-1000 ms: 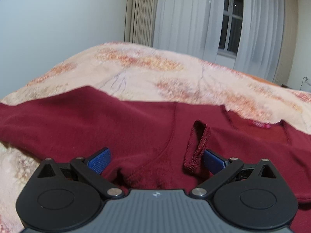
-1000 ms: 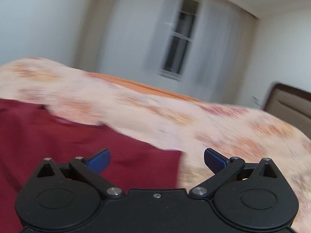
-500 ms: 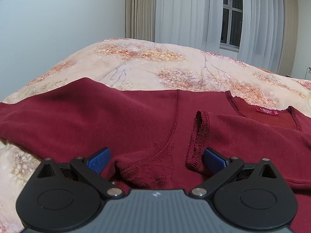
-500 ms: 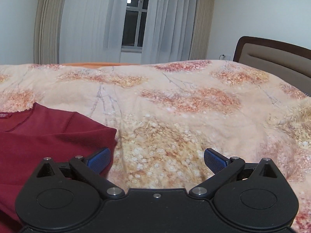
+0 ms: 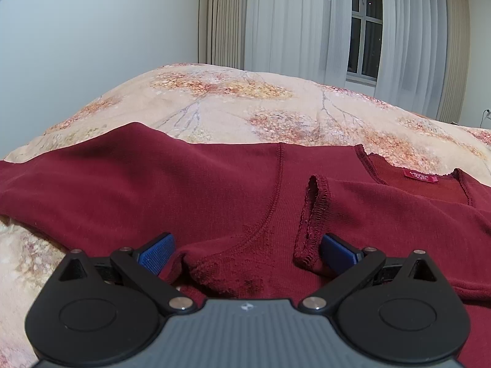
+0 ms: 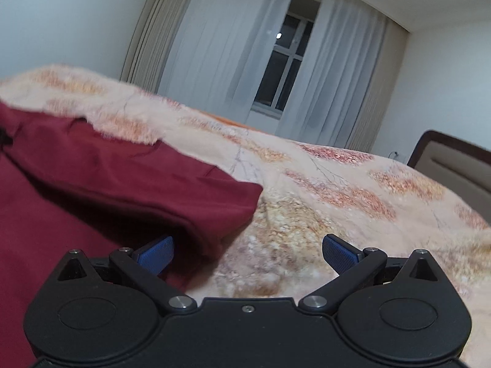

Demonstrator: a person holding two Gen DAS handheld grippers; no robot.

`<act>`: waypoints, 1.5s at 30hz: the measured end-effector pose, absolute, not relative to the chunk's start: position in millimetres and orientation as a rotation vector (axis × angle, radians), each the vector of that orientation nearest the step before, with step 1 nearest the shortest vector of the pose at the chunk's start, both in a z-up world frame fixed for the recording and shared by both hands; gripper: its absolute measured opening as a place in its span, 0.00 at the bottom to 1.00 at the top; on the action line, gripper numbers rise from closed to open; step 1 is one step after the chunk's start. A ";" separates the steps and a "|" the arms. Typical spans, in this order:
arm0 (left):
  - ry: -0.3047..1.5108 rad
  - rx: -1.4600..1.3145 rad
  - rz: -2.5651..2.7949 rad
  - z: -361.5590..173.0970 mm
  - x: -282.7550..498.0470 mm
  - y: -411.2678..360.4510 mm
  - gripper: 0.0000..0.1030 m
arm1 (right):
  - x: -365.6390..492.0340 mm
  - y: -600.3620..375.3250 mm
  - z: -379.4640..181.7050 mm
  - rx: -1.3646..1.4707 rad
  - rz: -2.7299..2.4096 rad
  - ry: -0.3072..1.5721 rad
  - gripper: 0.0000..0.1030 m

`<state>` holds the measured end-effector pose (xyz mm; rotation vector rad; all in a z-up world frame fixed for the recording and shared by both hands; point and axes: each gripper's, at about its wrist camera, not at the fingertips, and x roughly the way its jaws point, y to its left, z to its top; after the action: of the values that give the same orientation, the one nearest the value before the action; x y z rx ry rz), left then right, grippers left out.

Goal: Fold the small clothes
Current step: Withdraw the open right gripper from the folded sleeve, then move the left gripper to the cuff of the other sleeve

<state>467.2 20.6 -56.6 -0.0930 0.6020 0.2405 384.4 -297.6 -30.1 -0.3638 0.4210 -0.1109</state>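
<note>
Here the dark red top (image 5: 190,190) lies spread across the bed's flowered blanket (image 5: 233,98), its long axis running left to right across the left wrist view, with the neckline and its small red label (image 5: 419,178) off to the right. A sleeve is already laid over the body, and its stitched cuff (image 5: 311,217) stands up as an open loop just ahead of the left claw (image 5: 247,253).

That is the relation the next move turns on, as I judge it: the cuff and the bunched armpit seam lie directly between the left claw's two blue pads (image 5: 156,256), which stand wide apart and grip nothing. The cuff nearly touches the right-hand pad, so the left claw is plainly the nearer one for that sleeve.

The right claw (image 6: 247,253) is also spread open and empty. In front of it the folded edge of the top (image 6: 196,208) ends at a corner, which sits near its left pad; bare blanket fills the rest of the gap.

Nothing stands in the way on the bed. Beyond it are a headboard (image 6: 454,168) at the right, pale curtains (image 6: 221,70) and a dark window (image 6: 285,67). The right wrist view is somewhat blurred.
</note>
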 end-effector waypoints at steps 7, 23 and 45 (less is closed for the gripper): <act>0.600 -0.091 0.241 -57.3 466.8 21.0 1.00 | 398.3 -298.6 -35.9 -0.362 -0.318 0.386 0.99; 0.612 -0.135 0.174 -31.6 458.8 30.1 1.00 | 368.3 -317.5 -23.0 -0.206 -0.185 0.537 0.99; 0.502 -0.548 0.512 -9.7 355.6 309.0 1.00 | 295.5 -180.1 5.4 -0.017 0.355 0.542 1.00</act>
<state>355.6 309.0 -9.7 -0.5485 0.5020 0.5117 295.5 -180.1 5.4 -0.0171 0.5416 0.3546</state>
